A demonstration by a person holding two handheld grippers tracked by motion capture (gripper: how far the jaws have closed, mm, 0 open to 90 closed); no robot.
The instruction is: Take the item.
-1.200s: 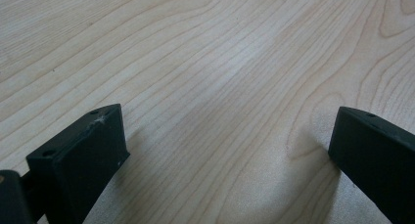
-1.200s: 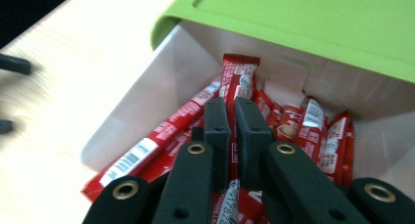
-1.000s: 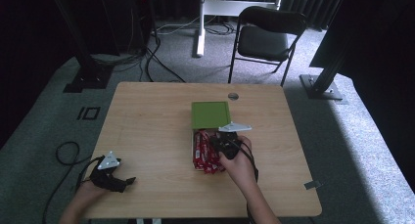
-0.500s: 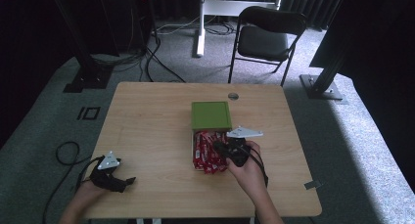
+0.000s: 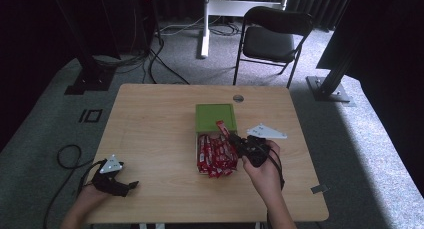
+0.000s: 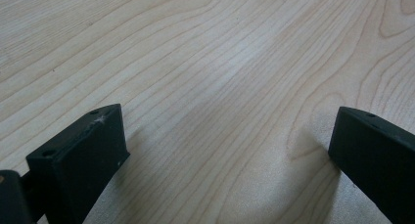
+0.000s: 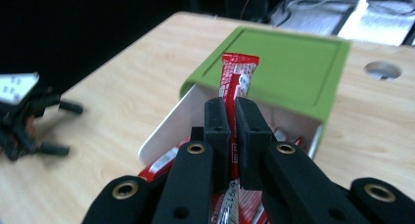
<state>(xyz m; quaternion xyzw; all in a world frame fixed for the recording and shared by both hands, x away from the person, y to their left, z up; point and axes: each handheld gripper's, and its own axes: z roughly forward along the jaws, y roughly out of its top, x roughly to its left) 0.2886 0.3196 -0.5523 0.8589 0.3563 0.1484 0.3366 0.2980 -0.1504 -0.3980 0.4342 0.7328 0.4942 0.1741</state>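
Right gripper clamps red packet (above box) | left gripper gapes, nothing held

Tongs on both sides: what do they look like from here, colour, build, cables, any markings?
Both are black. The left tongs carry a grey three-cornered plate with small dark marks, and a black cable loops off toward the floor. Their pads are blocky, with small screw holes. The right tongs have narrow rectangular pads on arms with brass-ringed holes, a grey plate on top and a black cable. No sleeves show on either forearm.
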